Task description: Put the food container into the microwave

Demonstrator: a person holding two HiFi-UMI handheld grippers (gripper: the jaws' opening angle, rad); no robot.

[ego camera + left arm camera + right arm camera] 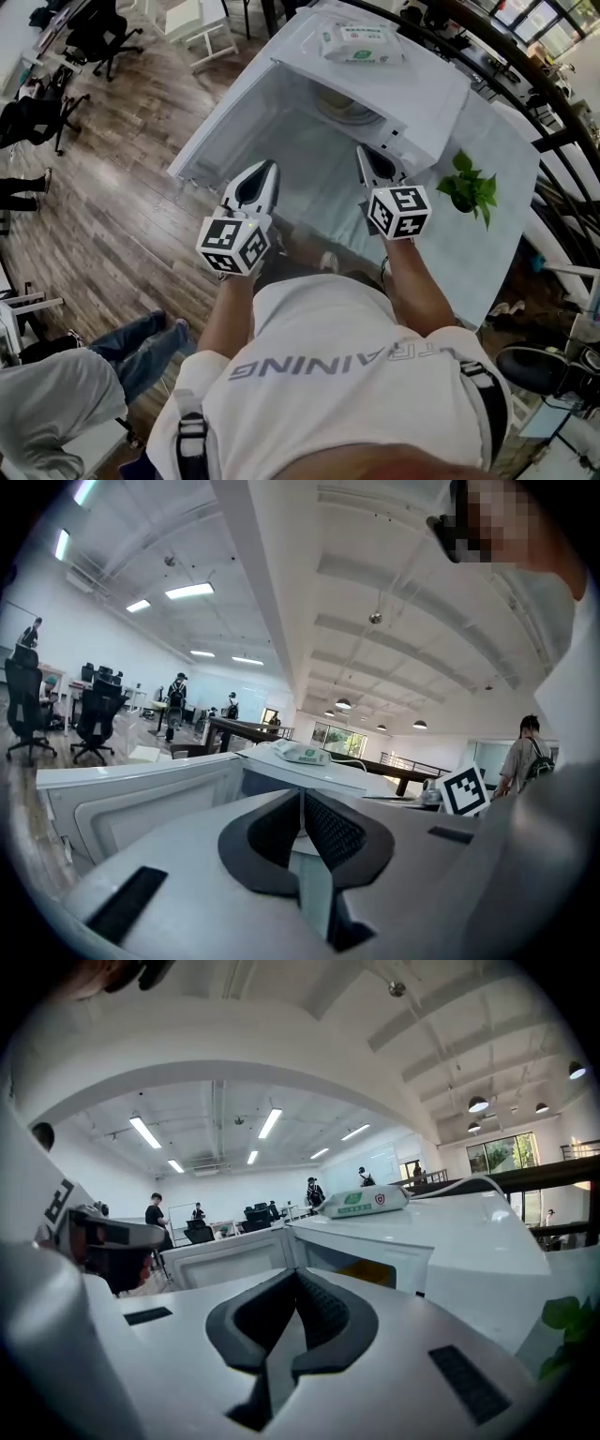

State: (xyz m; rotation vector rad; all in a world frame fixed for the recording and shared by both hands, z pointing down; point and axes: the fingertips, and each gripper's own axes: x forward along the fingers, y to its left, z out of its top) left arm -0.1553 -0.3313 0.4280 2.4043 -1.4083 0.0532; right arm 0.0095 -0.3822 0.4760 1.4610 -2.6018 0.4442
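Note:
The white microwave stands on the table with its door swung open to the left. Inside the cavity a pale round shape shows; I cannot tell whether it is the food container or the turntable. My left gripper hovers in front of the open door, jaws together and empty. In its own view the left gripper has its pads meeting. My right gripper hangs before the cavity's right side. The right gripper is shut on nothing, with the microwave ahead of it.
A pack of wet wipes lies on top of the microwave. A small green plant stands on the table to the right. Office chairs and another person are on the wooden floor at left.

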